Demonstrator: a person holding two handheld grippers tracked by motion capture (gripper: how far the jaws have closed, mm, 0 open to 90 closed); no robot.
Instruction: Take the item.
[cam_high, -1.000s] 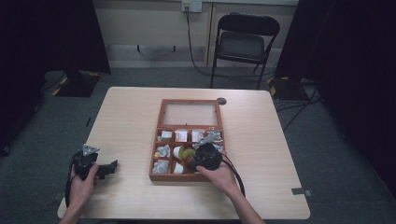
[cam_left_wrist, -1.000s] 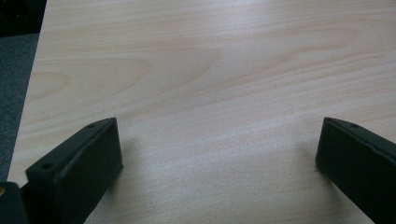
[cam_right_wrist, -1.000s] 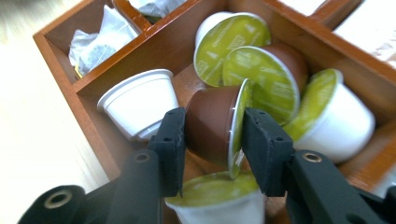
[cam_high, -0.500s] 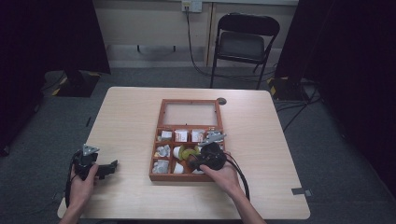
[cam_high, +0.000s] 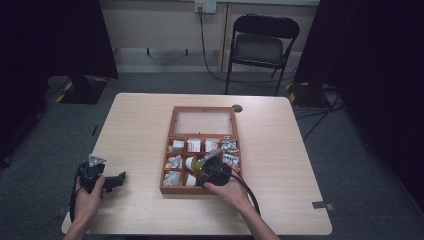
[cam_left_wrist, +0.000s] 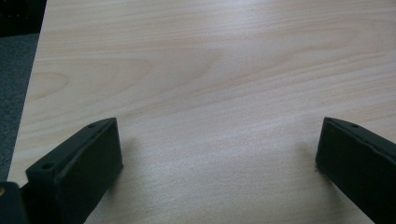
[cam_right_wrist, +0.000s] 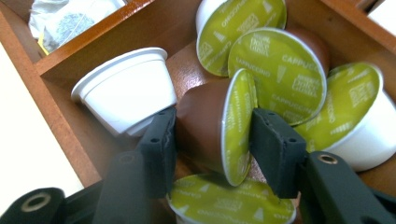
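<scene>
- Rightward and a little up the box: that is how the right gripper (cam_high: 212, 170) has shifted over the wooden box (cam_high: 202, 150) in the last second, while the left gripper (cam_left_wrist: 215, 154) stays parked, jaws wide apart, on the table (cam_high: 140, 125)
- Now its jaws clamp a brown capsule (cam_right_wrist: 212, 123) lying in a near compartment (likely about to lift it)
- Green lids read "CAPPUCCINO"; smaller print is illegible

"CAPPUCCINO" is read on the green foil lid (cam_right_wrist: 279, 74) of the capsule behind the brown capsule (cam_right_wrist: 215, 126) clamped in the jaws. Smaller print on neighbouring lids is not legible.
</scene>
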